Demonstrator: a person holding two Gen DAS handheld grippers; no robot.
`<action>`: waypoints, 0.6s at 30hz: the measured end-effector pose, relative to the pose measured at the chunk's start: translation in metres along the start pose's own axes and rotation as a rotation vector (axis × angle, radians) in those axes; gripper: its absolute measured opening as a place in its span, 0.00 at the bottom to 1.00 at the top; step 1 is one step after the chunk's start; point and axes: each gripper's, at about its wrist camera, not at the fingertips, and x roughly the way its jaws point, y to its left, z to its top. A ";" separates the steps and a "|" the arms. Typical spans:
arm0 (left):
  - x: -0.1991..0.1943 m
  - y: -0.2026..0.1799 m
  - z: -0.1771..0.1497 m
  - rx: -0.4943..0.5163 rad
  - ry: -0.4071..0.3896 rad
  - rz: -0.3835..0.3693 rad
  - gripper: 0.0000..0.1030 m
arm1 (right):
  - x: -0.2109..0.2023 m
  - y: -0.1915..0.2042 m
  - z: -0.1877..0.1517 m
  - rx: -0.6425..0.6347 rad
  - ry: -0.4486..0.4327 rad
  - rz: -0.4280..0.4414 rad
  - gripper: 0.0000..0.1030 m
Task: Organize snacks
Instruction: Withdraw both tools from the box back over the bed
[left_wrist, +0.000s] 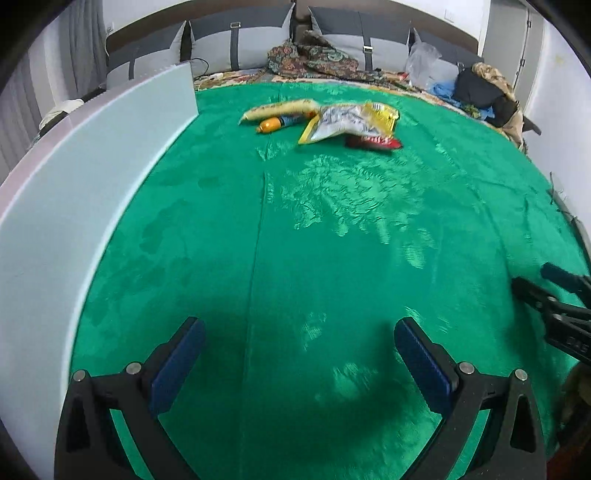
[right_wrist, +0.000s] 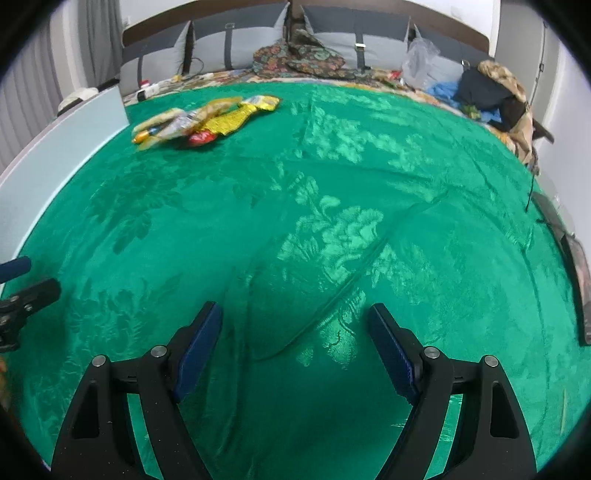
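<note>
A pile of snacks lies far ahead on the green cloth (left_wrist: 314, 229): a yellow and silver chip bag (left_wrist: 347, 123), a red packet (left_wrist: 373, 142) under it, a small orange bottle (left_wrist: 275, 124) and a long beige packet (left_wrist: 280, 108). The same pile shows at the upper left of the right wrist view, with the yellow bag (right_wrist: 229, 118) and red packet (right_wrist: 201, 137). My left gripper (left_wrist: 299, 332) is open and empty, low over the cloth. My right gripper (right_wrist: 295, 321) is open and empty too; it also shows at the right edge of the left wrist view (left_wrist: 554, 291).
A tall white board (left_wrist: 85, 192) stands along the left edge of the cloth. Grey cushions (left_wrist: 236, 40), patterned fabric (left_wrist: 314, 55), a plastic bag (left_wrist: 421, 59) and a heap of clothes (left_wrist: 487, 92) lie beyond the far edge. A dark framed object (right_wrist: 576, 266) sits at the right.
</note>
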 end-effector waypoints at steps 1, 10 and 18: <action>0.003 0.001 0.001 0.005 0.001 0.005 0.98 | -0.001 -0.001 0.000 0.001 -0.003 0.000 0.82; 0.008 0.003 0.006 0.002 -0.031 0.024 1.00 | 0.000 -0.005 -0.001 0.007 0.006 -0.011 0.87; 0.009 0.003 0.007 0.003 -0.030 0.025 1.00 | 0.000 -0.005 -0.001 0.006 0.006 -0.010 0.88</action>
